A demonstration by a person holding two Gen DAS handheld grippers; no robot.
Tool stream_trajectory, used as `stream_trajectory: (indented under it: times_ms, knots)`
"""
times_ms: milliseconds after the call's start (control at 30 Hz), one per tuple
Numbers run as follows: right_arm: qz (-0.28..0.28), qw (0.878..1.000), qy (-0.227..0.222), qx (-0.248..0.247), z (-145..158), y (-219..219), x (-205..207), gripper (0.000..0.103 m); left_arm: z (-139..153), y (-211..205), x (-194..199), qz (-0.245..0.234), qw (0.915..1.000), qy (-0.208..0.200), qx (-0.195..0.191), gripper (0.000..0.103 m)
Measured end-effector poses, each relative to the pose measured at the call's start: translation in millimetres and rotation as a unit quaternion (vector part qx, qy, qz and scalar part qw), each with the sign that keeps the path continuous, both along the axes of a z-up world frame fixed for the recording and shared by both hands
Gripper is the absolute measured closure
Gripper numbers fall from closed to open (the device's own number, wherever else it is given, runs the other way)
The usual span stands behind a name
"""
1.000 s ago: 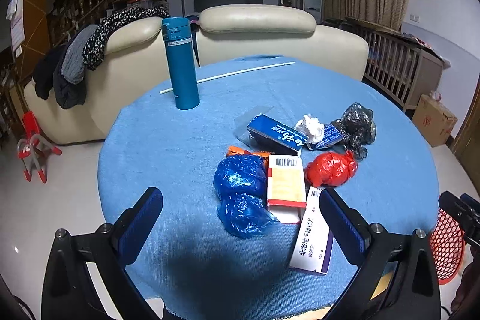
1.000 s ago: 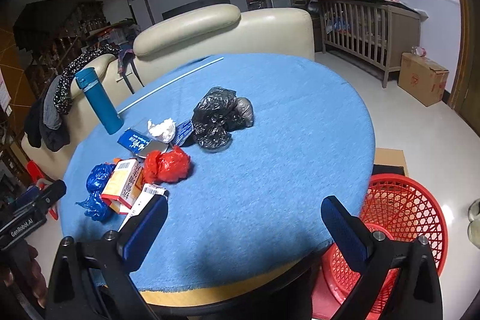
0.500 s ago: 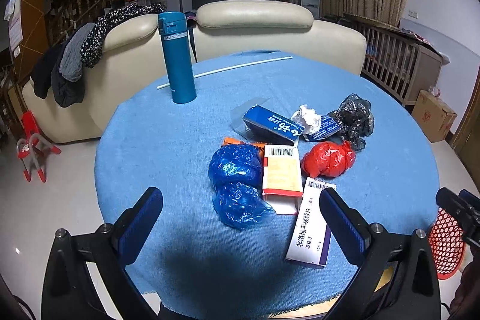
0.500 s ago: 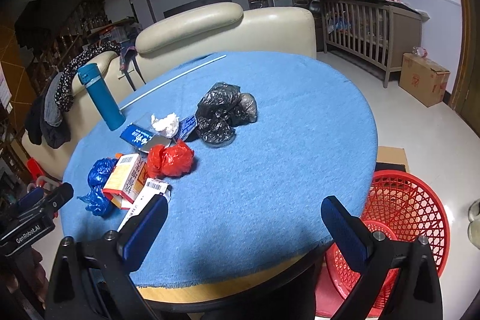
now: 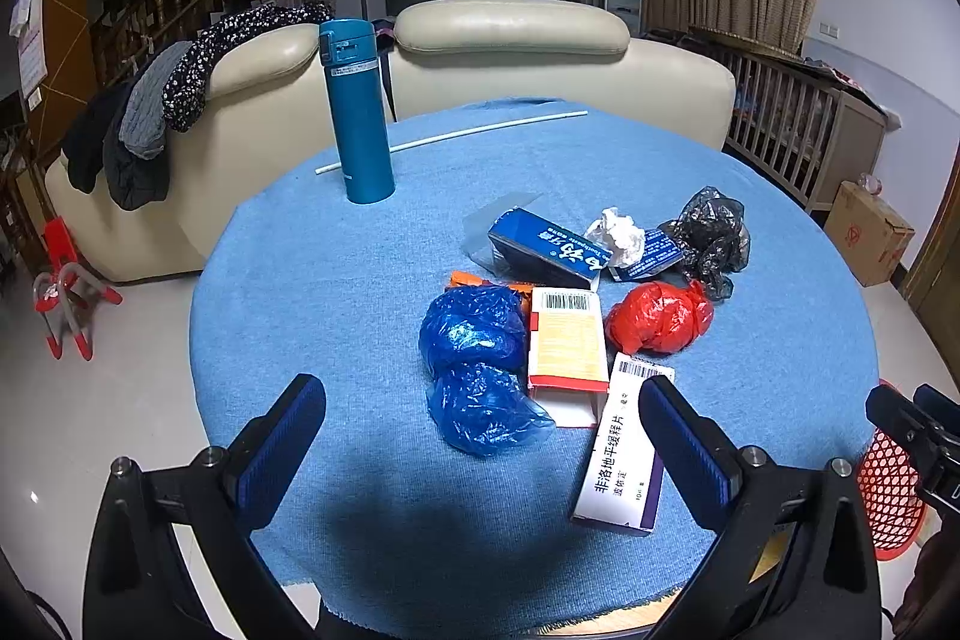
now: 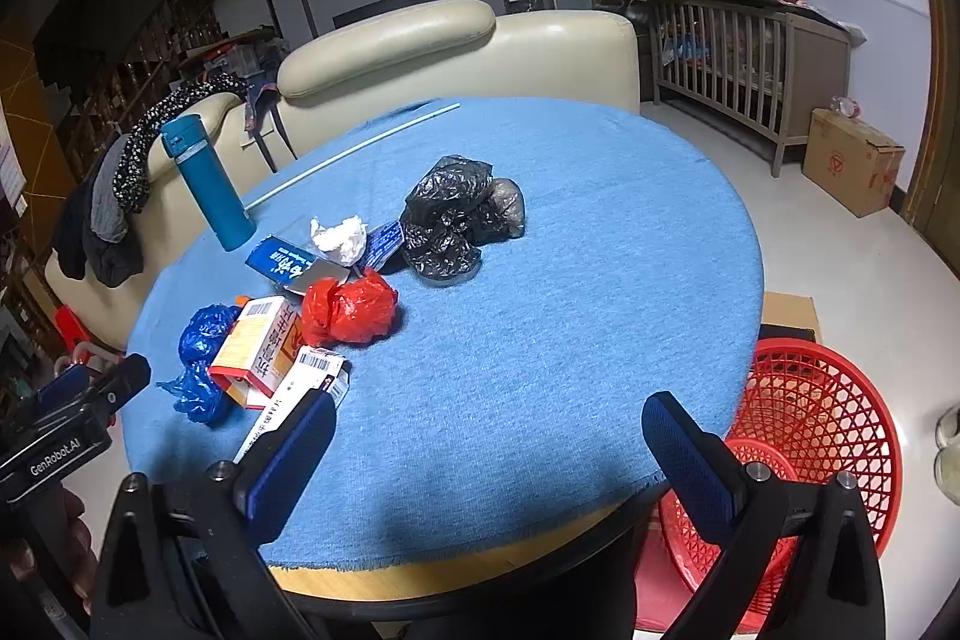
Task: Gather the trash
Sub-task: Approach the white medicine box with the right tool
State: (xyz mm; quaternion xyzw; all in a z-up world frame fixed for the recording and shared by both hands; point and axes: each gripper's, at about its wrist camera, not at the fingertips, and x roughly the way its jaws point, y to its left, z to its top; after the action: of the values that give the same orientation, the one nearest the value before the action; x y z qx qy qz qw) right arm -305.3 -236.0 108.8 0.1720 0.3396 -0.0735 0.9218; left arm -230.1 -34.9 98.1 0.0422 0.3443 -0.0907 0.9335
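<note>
Trash lies in a cluster on the round blue table (image 5: 336, 280): two blue plastic bags (image 5: 474, 334), an orange and white box (image 5: 567, 346), a white and purple medicine box (image 5: 624, 460), a red bag (image 5: 657, 319), a dark blue box (image 5: 549, 250), a white tissue (image 5: 621, 232) and a black bag (image 5: 711, 238). My left gripper (image 5: 480, 436) is open and empty, just in front of the blue bags. My right gripper (image 6: 486, 448) is open and empty over the table's near edge. A red mesh basket (image 6: 822, 436) stands on the floor at the right.
A tall teal flask (image 5: 357, 112) stands upright at the back left of the table, with a thin white rod (image 5: 456, 136) behind it. A cream sofa (image 5: 510, 58) is behind the table. A cardboard box (image 6: 852, 166) and a wooden crib (image 6: 750, 64) are at the right.
Both grippers have drifted slightly; the trash cluster has shifted a little lower in the left view and a little right in the right view. Nothing was taken hold of.
</note>
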Motion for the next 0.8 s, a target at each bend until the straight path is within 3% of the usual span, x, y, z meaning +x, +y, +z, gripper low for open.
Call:
stream_trajectory:
  times_ms: [367,800]
  knots:
    - [0.004,1.0,0.003,-0.001,-1,4,1,0.0,0,2,1,0.004,1.0,0.0,-0.001,0.0]
    - [0.034,0.999,0.018,-0.004,-2,28,11,0.0,-6,39,10,0.061,0.998,0.004,-0.02,0.0]
